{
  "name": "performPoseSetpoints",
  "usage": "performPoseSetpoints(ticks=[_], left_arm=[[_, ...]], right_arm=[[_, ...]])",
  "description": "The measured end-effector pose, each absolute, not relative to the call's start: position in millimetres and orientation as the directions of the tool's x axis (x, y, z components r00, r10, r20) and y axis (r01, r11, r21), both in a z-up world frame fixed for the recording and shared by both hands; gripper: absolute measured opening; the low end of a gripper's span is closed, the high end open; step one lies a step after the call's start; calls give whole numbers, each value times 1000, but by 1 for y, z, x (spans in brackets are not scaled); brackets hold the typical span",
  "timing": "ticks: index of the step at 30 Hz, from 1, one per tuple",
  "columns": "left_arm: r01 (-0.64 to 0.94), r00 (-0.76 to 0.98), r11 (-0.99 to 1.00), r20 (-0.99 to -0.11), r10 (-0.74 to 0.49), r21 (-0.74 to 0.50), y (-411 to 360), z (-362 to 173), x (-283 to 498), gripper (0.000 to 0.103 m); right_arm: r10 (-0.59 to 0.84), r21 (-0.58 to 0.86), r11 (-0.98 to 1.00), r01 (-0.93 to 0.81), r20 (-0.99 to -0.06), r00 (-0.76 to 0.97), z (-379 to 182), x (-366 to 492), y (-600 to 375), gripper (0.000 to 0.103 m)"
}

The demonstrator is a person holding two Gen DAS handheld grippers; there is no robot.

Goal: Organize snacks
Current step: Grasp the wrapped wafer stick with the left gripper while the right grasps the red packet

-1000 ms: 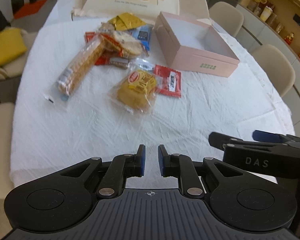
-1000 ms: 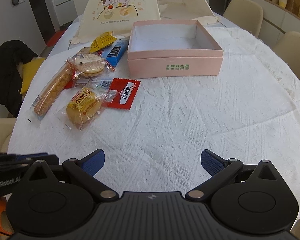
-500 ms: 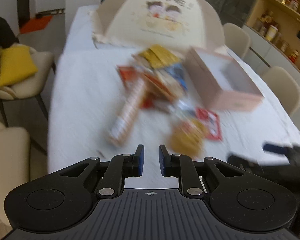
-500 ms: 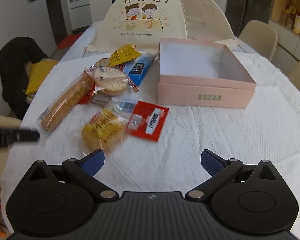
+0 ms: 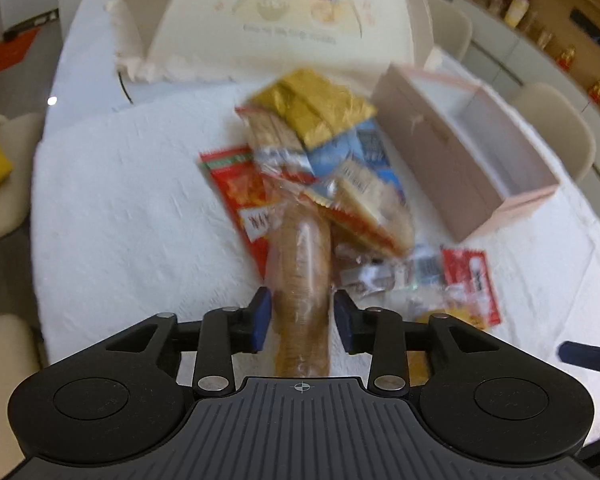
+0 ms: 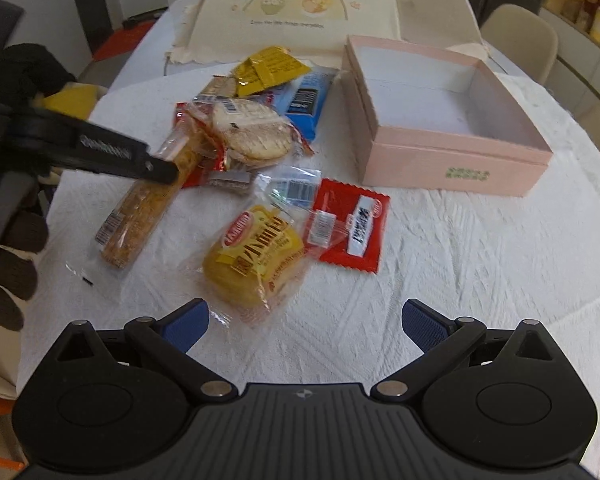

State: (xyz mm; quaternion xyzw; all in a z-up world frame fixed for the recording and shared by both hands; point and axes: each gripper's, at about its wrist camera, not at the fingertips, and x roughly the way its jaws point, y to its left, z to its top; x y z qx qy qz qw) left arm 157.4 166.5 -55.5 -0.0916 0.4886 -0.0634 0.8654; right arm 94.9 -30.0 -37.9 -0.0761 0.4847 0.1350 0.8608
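— Where is the left gripper [image 5: 300,320] now?

— Low in the centre of its own view, jaws apart on either side of the long cracker sleeve [image 5: 302,280]. I cannot tell whether the blue pads [image 5: 260,316] touch the wrapper; that view is blurred.

— And from the other camera?

— The left gripper [image 6: 156,170] reaches in from the left edge, its tip over the upper part of the cracker sleeve [image 6: 140,216], which lies on the white tablecloth [image 6: 460,280].

— The right gripper [image 6: 304,320]?

— At the bottom of the frame, jaws wide apart, holding nothing. Just beyond it lies the yellow bun pack [image 6: 256,256], with the red sachet [image 6: 352,228] beside it.

— The box?

— The pink box [image 6: 452,160] sits open in the upper right, near the snack pile.
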Motion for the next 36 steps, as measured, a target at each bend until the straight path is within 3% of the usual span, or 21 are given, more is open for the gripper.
performPoseSetpoints(ticks=[4, 8, 13, 19, 24, 29, 36], left_arm=[[-6, 501, 976, -845, -187, -220, 163, -62, 151, 33], [-77, 492, 944, -836, -243, -320, 167, -59, 118, 32], [-92, 480, 932, -836, -267, -351, 153, -52, 75, 32], [-141, 493, 916, -829, -264, -376, 142, -41, 52, 32], [-187, 511, 912, -829, -228, -366, 145, -28, 40, 32], [-238, 497, 892, -837, -227, -383, 146, -24, 30, 32], [-254, 469, 893, -854, -223, -373, 134, -30, 18, 32]], right_arm=[[162, 40, 964, -264, -874, 457, -51, 102, -52, 103], [193, 85, 963, -256, -880, 433, -64, 109, -78, 103], [256, 163, 952, -260, -889, 381, -75, 112, -103, 103], [212, 28, 891, -452, -908, 361, -79, 99, -89, 103], [243, 32, 850, -525, -909, 338, -77, 106, -89, 103], [221, 35, 936, -350, -833, 507, -71, 140, -98, 102], [269, 47, 928, -369, -771, 577, -86, 170, -49, 98]])
